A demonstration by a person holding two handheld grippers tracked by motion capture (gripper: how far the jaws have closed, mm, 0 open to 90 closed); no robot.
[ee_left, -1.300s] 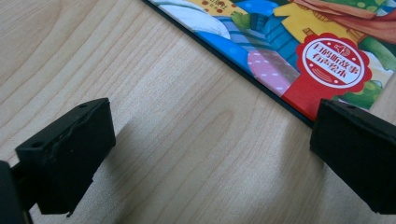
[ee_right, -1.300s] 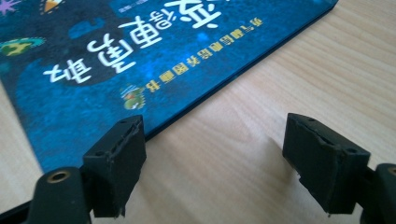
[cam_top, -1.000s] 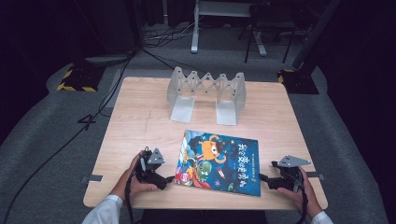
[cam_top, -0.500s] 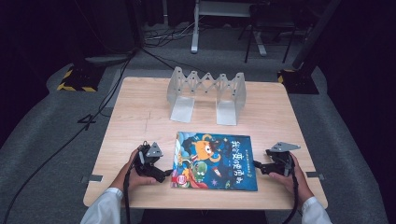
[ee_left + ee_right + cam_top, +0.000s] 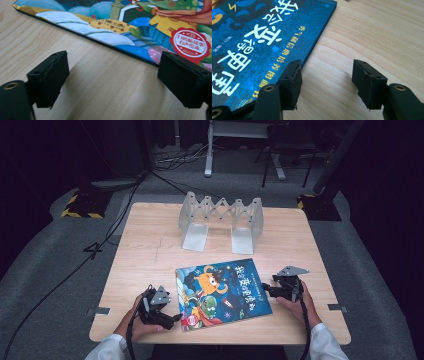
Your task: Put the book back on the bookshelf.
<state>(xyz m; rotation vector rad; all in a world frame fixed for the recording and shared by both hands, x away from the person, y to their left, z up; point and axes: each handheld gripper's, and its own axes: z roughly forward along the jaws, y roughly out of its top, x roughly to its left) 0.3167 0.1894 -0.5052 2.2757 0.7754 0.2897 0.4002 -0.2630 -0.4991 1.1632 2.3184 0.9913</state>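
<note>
On the pale wooden tabletop, the left claw has just been narrowing, empty, at the near left corner of the flat blue picture book. The right claw, also closing, stands apart, one jaw over the book's right edge.
</note>
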